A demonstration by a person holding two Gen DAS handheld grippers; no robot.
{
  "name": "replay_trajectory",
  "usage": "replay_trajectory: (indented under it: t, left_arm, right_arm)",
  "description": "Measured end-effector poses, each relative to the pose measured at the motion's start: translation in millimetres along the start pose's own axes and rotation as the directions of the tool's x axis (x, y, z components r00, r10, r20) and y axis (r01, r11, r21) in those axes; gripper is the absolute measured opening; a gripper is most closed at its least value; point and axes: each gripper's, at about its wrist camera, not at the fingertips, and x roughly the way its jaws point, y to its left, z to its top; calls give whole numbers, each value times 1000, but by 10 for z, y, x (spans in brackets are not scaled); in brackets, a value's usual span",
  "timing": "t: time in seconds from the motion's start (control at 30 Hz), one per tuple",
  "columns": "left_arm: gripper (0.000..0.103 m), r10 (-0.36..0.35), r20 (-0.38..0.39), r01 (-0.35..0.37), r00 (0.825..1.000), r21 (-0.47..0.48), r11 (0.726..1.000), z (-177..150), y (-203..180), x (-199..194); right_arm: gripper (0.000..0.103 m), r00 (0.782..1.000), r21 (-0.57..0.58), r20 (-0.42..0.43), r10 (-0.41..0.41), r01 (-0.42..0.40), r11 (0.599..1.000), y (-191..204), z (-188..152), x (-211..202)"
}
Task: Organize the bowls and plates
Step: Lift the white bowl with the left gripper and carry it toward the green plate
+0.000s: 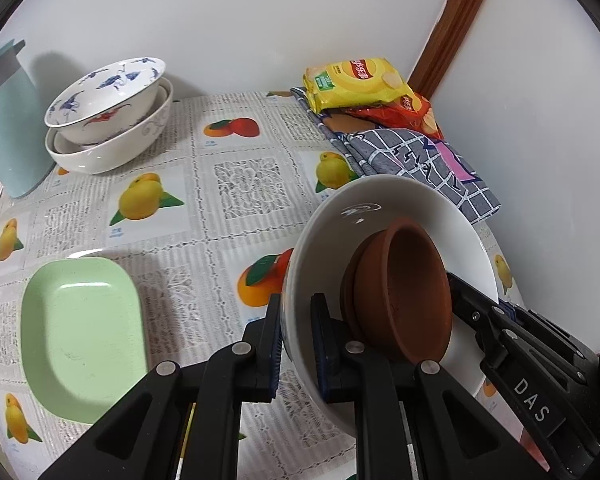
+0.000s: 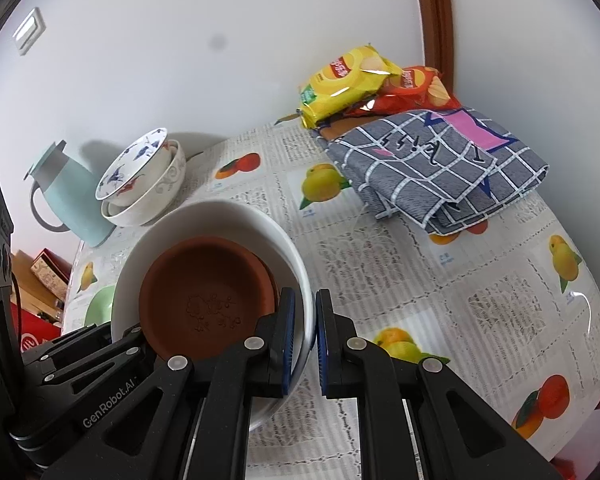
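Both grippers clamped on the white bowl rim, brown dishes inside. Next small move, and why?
Probably carry the white bowl level toward the stacked bowls by the far wall. The left gripper and right gripper each pinch opposite sides of its rim, and it looks tilted, with the brown dishes slid toward one wall, so levelling it first seems wise.
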Motion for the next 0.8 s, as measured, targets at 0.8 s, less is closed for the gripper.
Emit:
replay_trajectory:
  t: [0.8]
  left_arm:
    - [13,8,53,-6,999,-42,999,-81,496,-365]
  right_arm:
    - [10,1000,-49,23,17,-16,999,559,-93,-141]
